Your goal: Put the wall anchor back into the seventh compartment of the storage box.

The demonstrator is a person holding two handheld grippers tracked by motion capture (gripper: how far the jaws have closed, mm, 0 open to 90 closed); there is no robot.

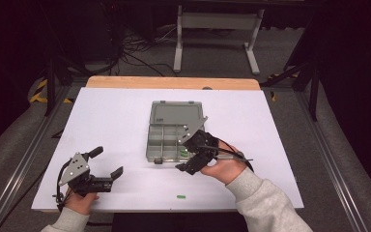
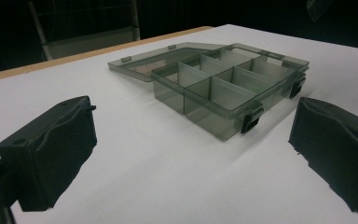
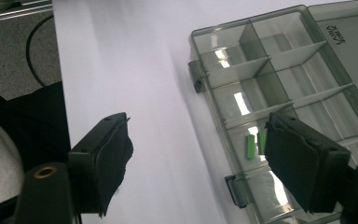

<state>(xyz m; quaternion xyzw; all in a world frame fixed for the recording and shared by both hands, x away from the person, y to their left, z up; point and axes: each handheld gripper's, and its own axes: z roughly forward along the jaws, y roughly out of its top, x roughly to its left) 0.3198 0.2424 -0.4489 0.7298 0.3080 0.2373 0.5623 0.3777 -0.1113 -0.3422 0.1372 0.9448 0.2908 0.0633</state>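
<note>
Here, the right gripper [image 1: 194, 153] hangs at the near right corner of a smoky grey compartment box [image 1: 170, 139], jaws spread wide with nothing between them. In the right gripper view one jaw sits over the white table surface [image 3: 135, 74] outside the box's front wall, while the other reaches over the compartments. Just ahead of that inner jaw, two small green pieces [image 3: 255, 143] lie side by side in one compartment. The box's lid [image 1: 177, 113] is folded back flat on the far side, away from the gripper.

Off to the left, well apart from the box, the left gripper [image 1: 107, 164] is held low near the table's front edge, its jaws likewise released and empty. Seen along its jaws, the box [image 2: 228, 88] stands ahead of it and a little to the right, latches [image 2: 251, 117] facing the gripper.

Another small green piece [image 1: 180, 196] lies on the table between the two hands, closer to the right hand [image 1: 228, 166], near the front edge.
</note>
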